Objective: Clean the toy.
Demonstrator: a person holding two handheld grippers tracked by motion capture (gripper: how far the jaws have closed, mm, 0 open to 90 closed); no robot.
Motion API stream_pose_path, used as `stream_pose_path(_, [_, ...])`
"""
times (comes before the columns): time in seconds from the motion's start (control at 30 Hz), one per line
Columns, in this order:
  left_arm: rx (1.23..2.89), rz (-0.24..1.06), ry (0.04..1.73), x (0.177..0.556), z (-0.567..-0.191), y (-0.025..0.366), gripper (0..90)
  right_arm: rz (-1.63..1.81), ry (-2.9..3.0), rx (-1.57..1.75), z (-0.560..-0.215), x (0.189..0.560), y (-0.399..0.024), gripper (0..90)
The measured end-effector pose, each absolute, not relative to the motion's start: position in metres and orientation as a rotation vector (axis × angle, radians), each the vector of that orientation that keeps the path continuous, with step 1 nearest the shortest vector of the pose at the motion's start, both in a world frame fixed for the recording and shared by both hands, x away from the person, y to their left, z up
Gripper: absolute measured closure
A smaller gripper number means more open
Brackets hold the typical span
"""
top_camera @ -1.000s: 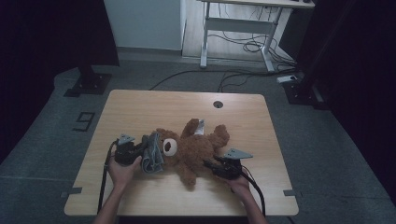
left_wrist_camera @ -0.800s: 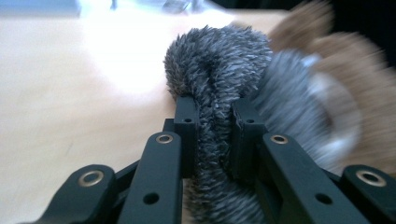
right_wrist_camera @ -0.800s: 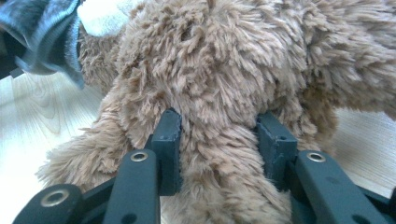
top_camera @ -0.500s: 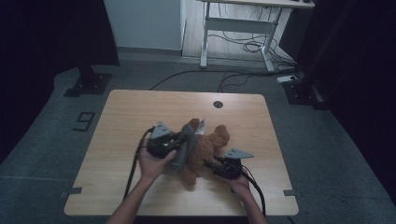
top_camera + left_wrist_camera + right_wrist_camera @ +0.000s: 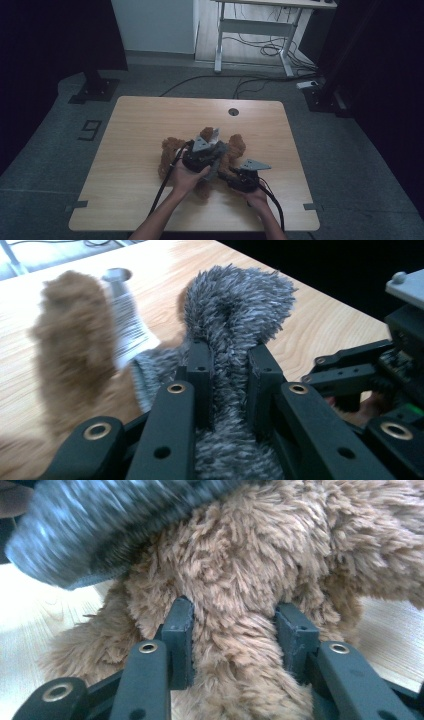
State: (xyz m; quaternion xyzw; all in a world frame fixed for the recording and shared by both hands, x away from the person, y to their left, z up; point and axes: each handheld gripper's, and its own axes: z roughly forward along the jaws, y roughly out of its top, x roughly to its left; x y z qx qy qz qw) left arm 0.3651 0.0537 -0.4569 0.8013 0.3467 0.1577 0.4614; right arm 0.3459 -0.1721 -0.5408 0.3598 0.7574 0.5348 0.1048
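On table (image 5: 140,130), left gripper (image 5: 227,372) clenched on grey scarf (image 5: 235,305) (right gripper (image 5: 235,630) grasping teddy bear (image 5: 260,570)).

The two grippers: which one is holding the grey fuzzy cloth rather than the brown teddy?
The left gripper. Its jaws pinch the grey cloth, while the right gripper clamps a brown teddy limb.
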Motion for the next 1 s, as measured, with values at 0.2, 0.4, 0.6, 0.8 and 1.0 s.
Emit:
stream_pose_path(0.2, [1.947,0.523,0.951,0.358,-0.462,0.105,76.1,1.579,2.234,1.066,-0.541,0.346,-0.173,58.0])
stream_pose_path(0.4, [1.825,0.446,0.970,0.345,-0.467,0.148,76.0,1.557,2.248,1.038,-0.542,0.345,-0.167,58.1])
stream_pose_path(0.6, [1.757,0.472,1.056,0.346,-0.461,0.179,76.1,1.560,2.242,1.052,-0.542,0.345,-0.168,58.3])
stream_pose_path(0.8, [1.748,0.416,1.203,0.356,-0.492,0.212,76.1,1.561,2.244,1.050,-0.543,0.346,-0.168,58.3])
stream_pose_path(1.0, [1.794,0.408,1.297,0.358,-0.508,0.225,76.2,1.556,2.242,1.053,-0.542,0.346,-0.167,58.4])
